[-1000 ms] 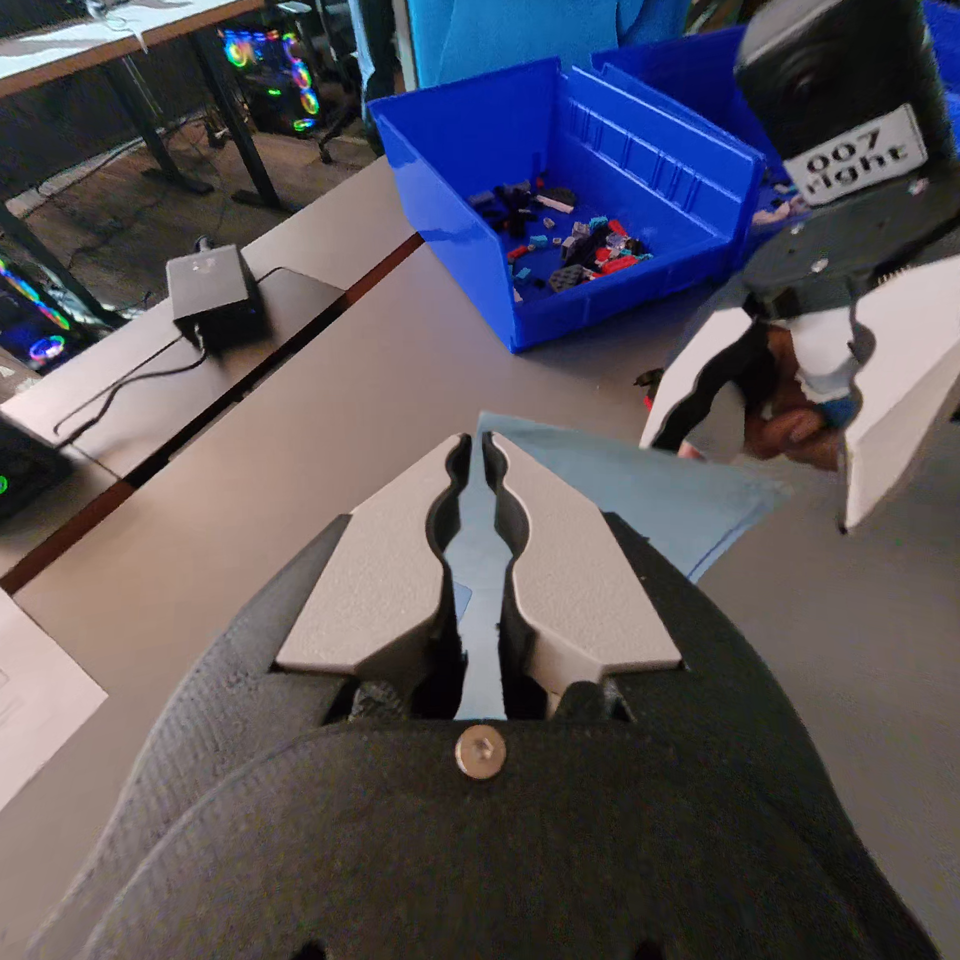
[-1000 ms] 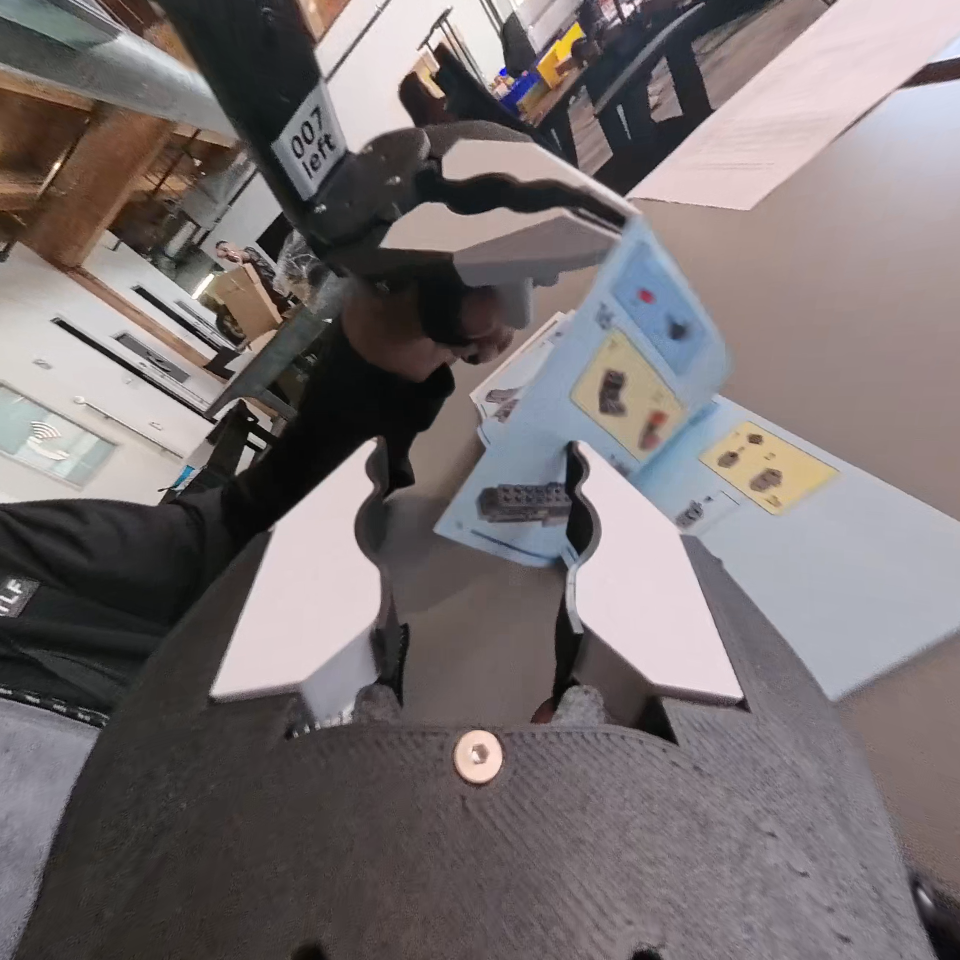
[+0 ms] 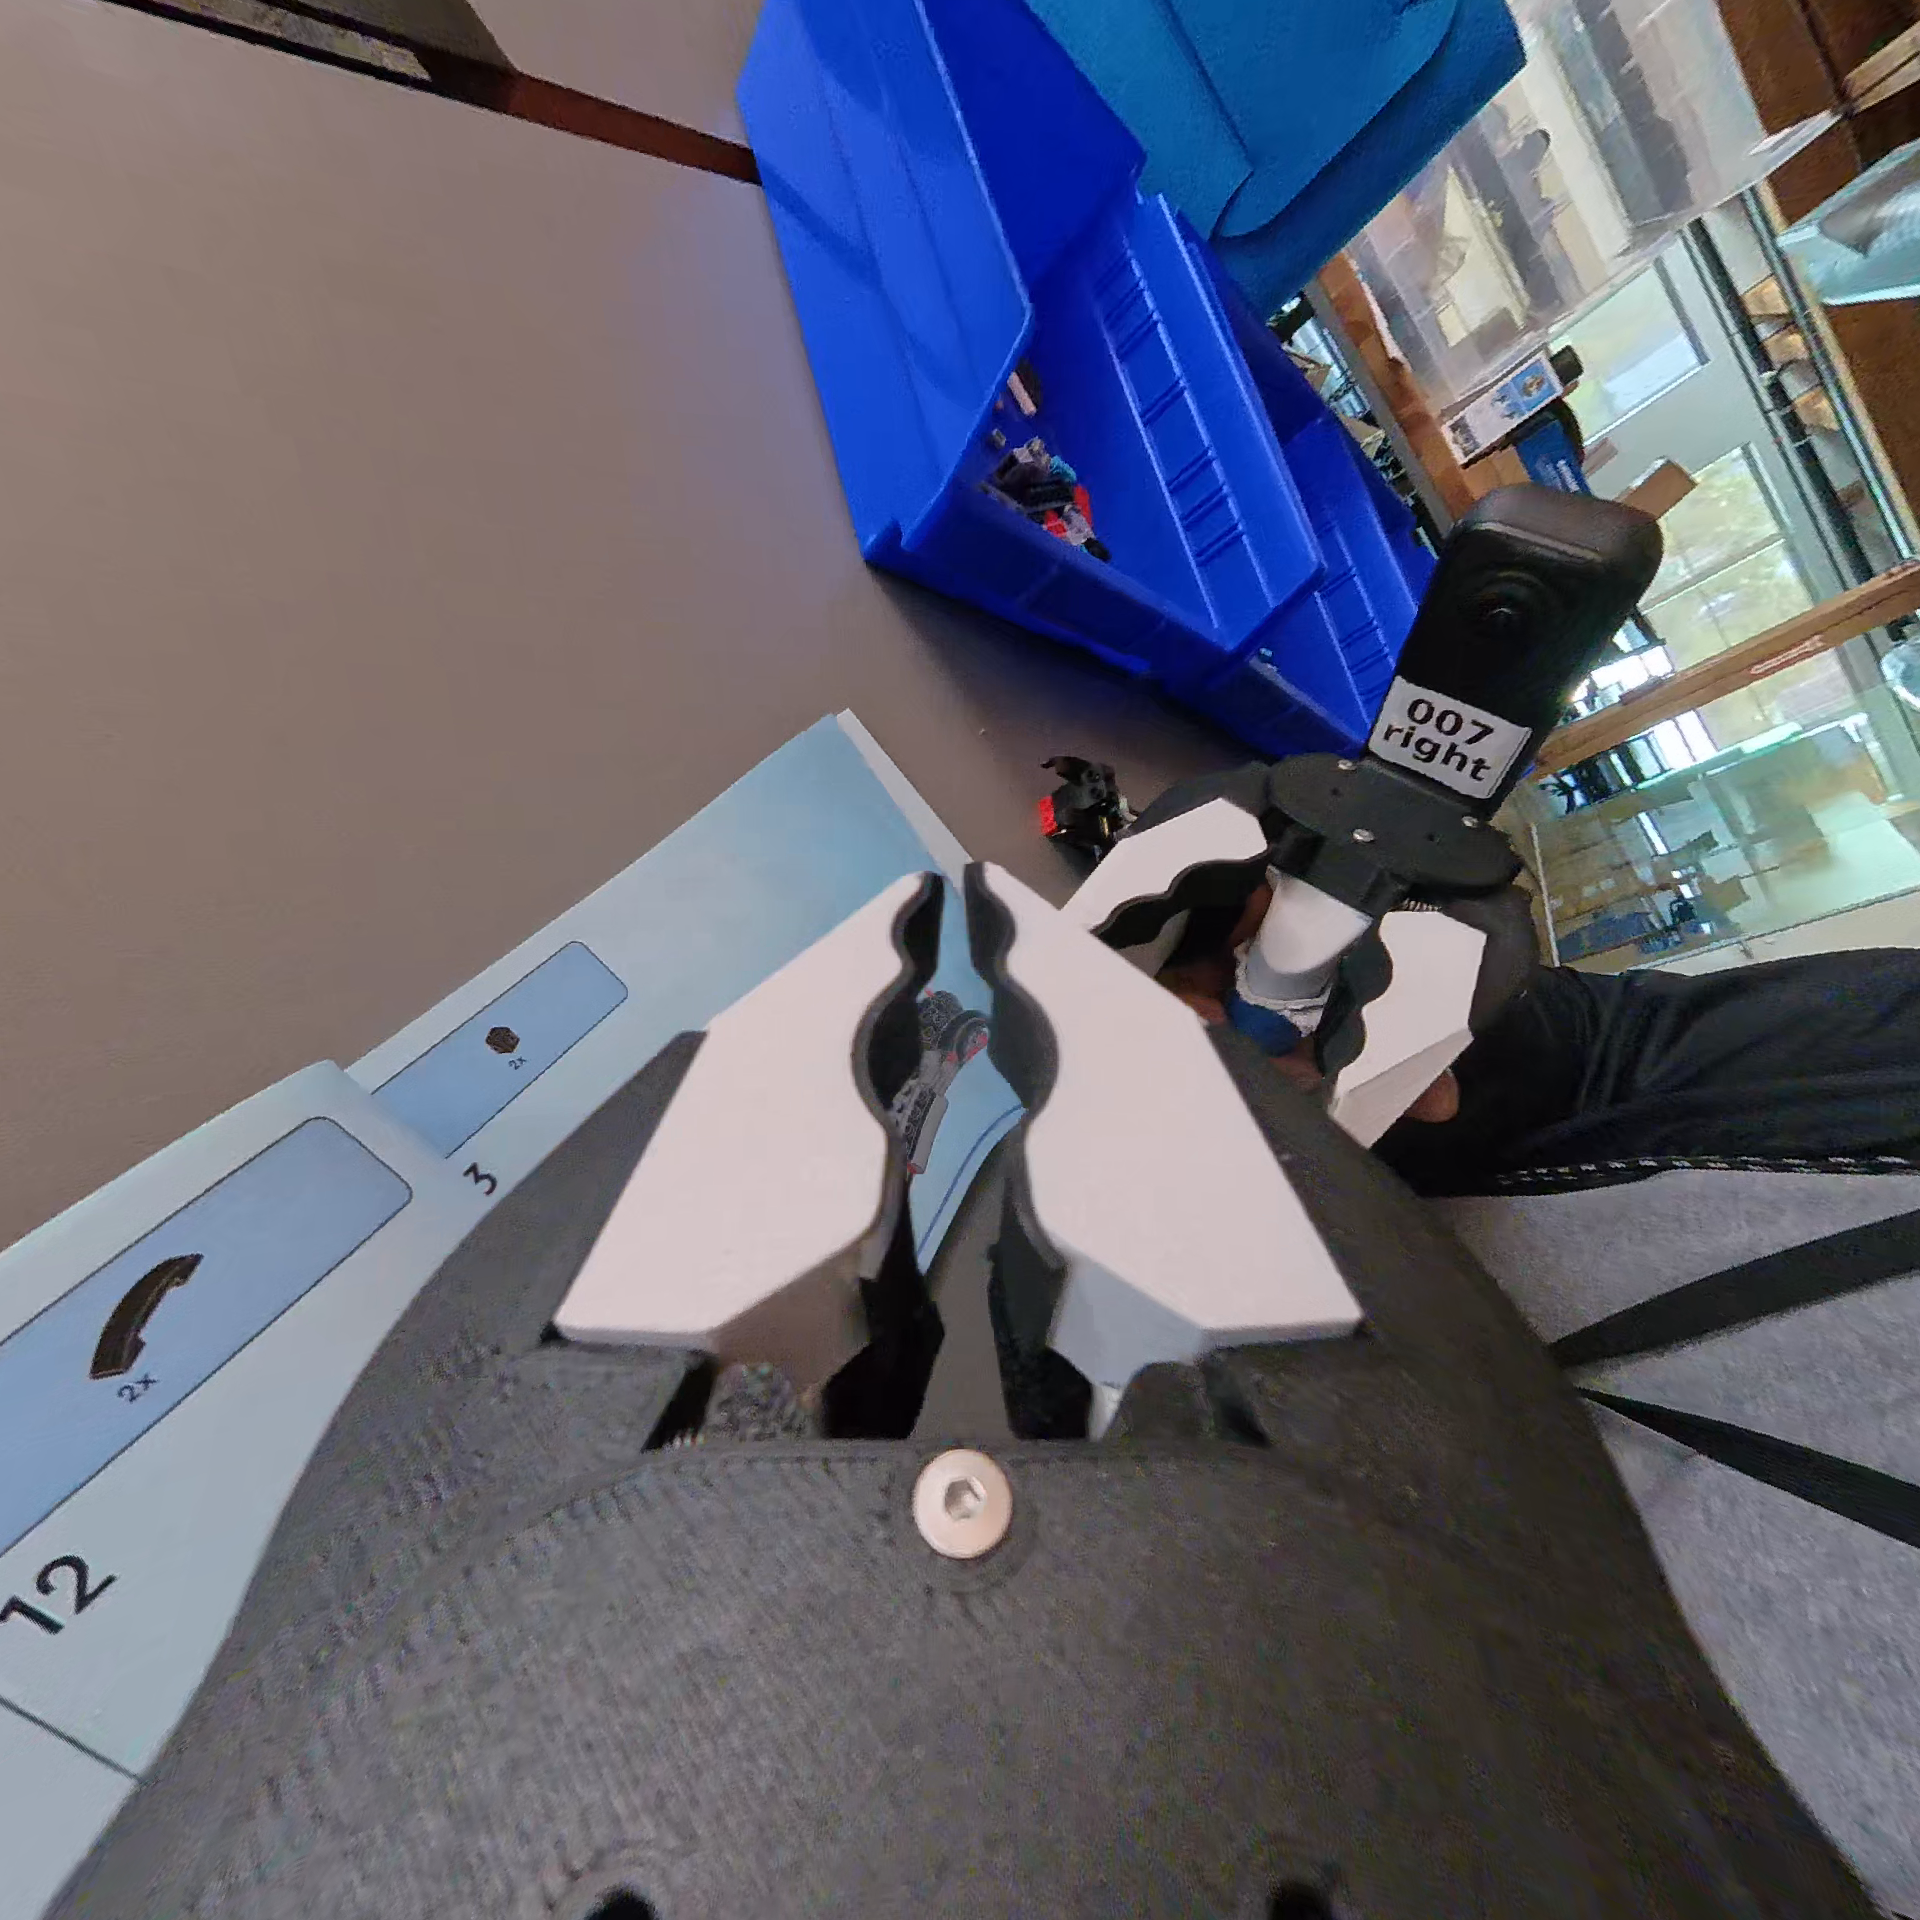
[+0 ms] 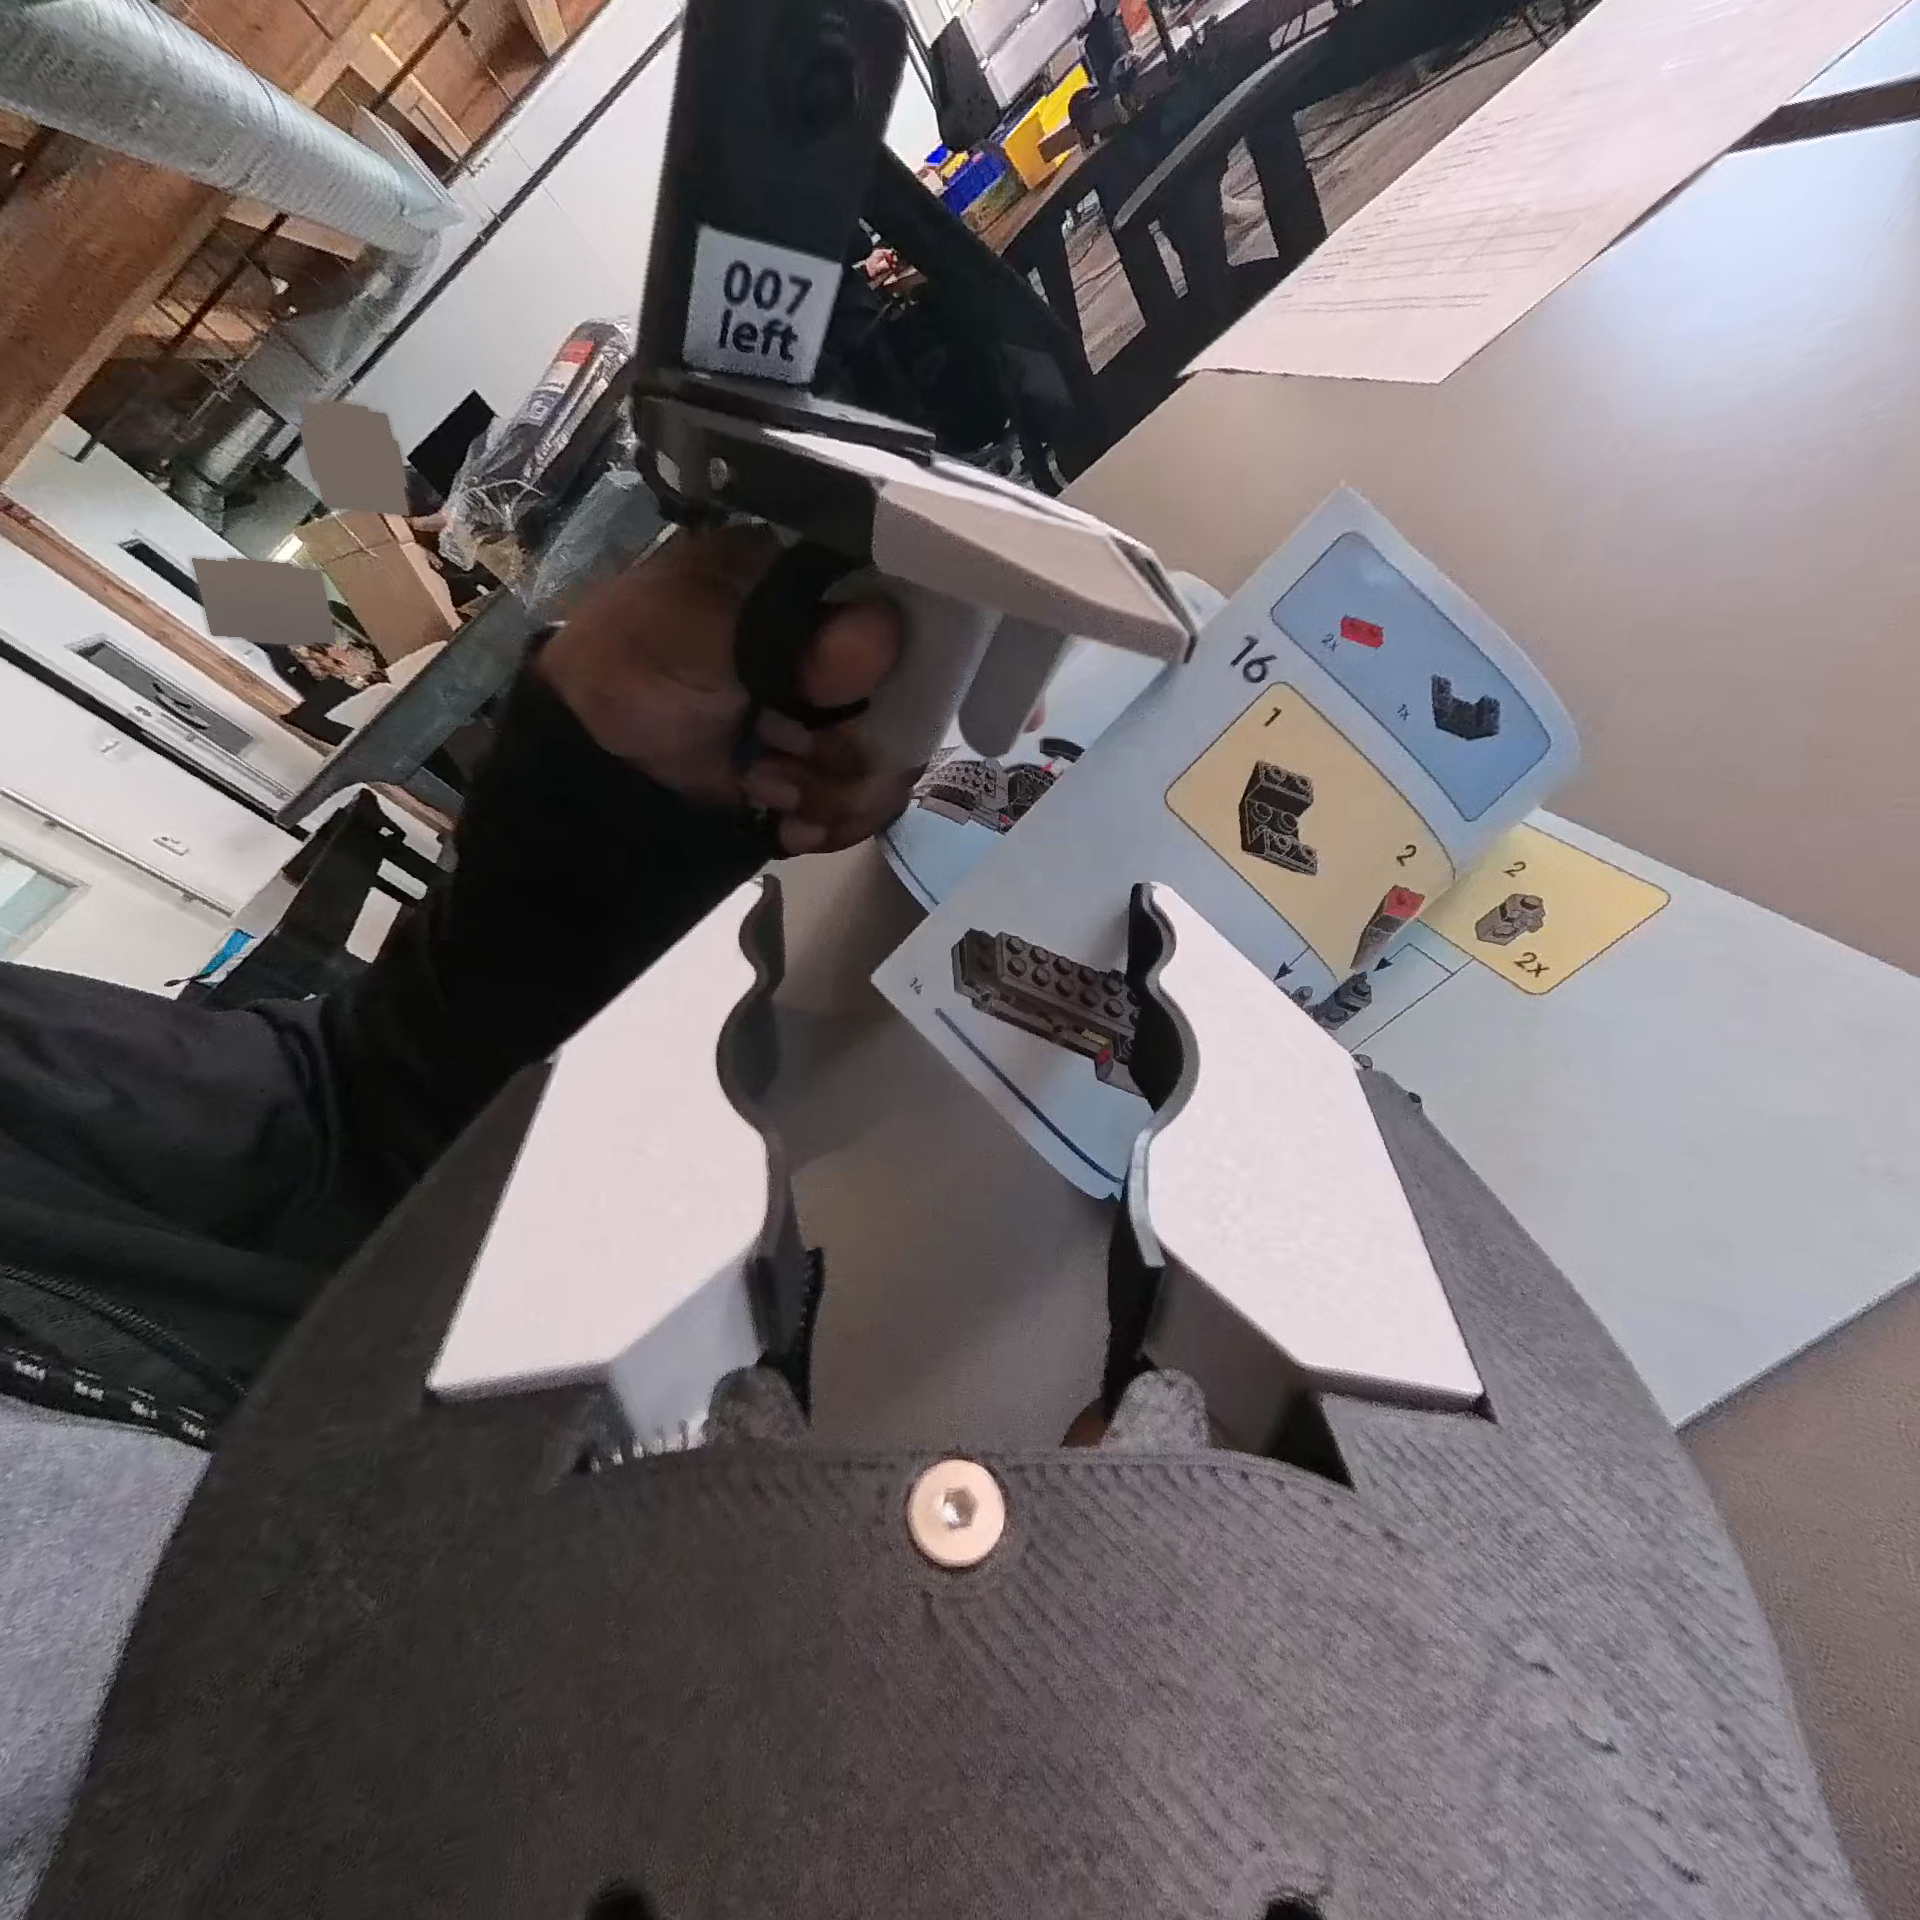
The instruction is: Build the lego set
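A light blue instruction booklet lies open on the grey table. My left gripper is shut on the corner of one booklet page. In the right wrist view that page stands curled up off the flat pages, held at its top corner by the left gripper. My right gripper is open and empty, low over the table just in front of the raised page; it also shows in the left wrist view. A small black and red lego assembly sits on the table beyond the booklet.
A blue bin with several loose lego pieces stands past the booklet, with a second blue bin behind it. A white paper sheet lies at the table's far end. A person's black sleeve is at the near edge. The left gripper's tips are roughly 6 centimeters from the right gripper's.
My left gripper has rolled over and carried the held page higher, so it now stands curled over the booklet. My right gripper stays open at about the same spot.
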A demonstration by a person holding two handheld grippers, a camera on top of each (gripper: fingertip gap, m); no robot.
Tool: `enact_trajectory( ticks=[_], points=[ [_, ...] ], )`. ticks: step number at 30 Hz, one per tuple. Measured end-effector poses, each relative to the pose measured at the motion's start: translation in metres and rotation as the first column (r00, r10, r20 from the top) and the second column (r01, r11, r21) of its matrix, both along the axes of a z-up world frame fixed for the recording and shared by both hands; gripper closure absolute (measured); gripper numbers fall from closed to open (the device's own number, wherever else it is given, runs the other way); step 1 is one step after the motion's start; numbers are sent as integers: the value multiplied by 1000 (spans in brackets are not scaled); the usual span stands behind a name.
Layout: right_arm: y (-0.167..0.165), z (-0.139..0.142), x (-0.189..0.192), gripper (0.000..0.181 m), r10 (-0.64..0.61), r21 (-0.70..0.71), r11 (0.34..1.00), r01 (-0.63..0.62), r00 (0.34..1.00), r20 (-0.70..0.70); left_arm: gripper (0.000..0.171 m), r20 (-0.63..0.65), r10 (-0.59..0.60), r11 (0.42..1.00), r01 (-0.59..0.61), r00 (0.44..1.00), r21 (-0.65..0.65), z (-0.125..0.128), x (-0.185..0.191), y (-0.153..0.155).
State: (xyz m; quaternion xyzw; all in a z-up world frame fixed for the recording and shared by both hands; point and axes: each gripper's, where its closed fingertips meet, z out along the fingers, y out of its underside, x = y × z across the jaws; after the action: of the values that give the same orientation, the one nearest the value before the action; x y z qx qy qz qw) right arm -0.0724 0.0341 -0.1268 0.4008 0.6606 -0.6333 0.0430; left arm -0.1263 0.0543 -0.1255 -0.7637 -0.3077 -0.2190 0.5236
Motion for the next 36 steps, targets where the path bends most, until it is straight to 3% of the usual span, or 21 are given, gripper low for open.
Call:
enact_trajectory(
  ticks=[7,11,15,21,26,32,36],
  points=[
    [12,1,-9,113,-74,60,995,75,997,-29,171,-18,13,999,-12,1000,50,8,-2,-4],
    [18,-15,-19,109,-154,97,984,149,987,47,171,6,7,995,-8,1000,95,14,1,-4],
    [7,-23,-18,105,-144,74,988,135,981,129,171,11,-5,994,4,1000,109,16,4,-3],
    [6,-26,-22,130,-167,64,985,160,976,138,170,33,-3,991,-1,999,131,18,4,-6],
    [9,-27,-23,137,-174,54,984,168,972,156,168,48,-10,992,4,999,128,15,4,-6],
    [7,-19,-21,103,-172,38,985,169,975,137,171,43,3,989,-10,999,147,18,2,-7],
    [0,-23,-22,92,-172,80,983,162,977,125,171,56,-11,988,2,998,155,18,6,-4]
  ],
)
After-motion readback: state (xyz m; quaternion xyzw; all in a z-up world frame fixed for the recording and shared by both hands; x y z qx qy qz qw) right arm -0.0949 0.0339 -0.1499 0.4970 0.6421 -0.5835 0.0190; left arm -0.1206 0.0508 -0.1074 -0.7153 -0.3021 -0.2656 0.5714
